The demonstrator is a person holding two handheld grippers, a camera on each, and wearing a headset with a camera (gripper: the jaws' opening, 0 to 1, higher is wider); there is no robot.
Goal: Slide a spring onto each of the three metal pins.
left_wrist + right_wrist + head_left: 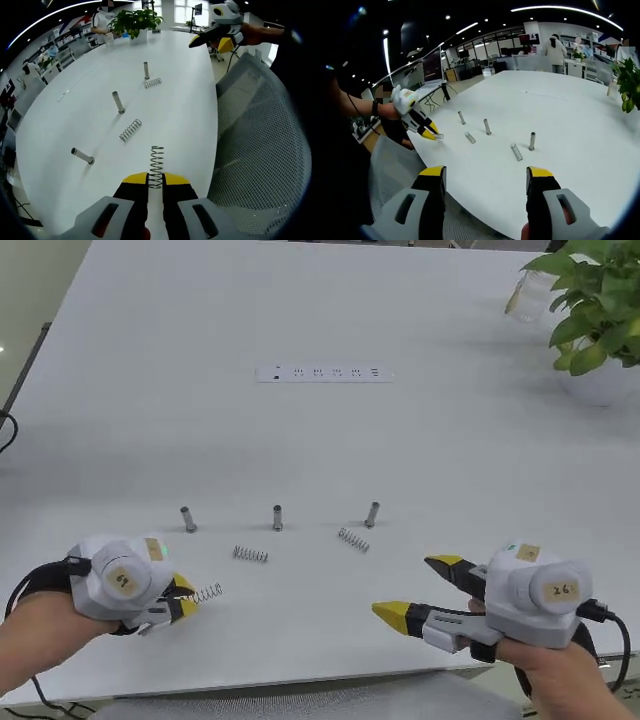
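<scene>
The held spring (207, 592) is pinched at 1 end between the nearly closed jaws of the left gripper (183, 598). Its free end points out over the table (300, 440), roughly toward the pins. The 3 pins stand upright in a row, well apart from each other: the left pin (188, 519), the middle pin (277, 517) and the right pin (372, 514). All 3 are bare. The middle spring (250, 554) lies flat in front of the row, between the left pin and the middle pin. The right spring (353, 539) lies just beside the foot of the right pin. The right gripper (412, 587) hovers at the front right with its jaws wide and nothing between them.

The grip takes only the last coils, so the long free part can probably bend or swing aside when its mouth meets a pin top. Then it would catch on the rim and not slide down. A harder push could make the spring jump out of the jaws. It is not possible to tell if the pins are fixed, so a side push may tip 1 over.

The front edge of the table is near both grippers, and a dropped spring could roll off it. Behind the row there is wide bare surface up to the power strip (325, 373). The plant (595, 300) stands at the far right, well apart.
</scene>
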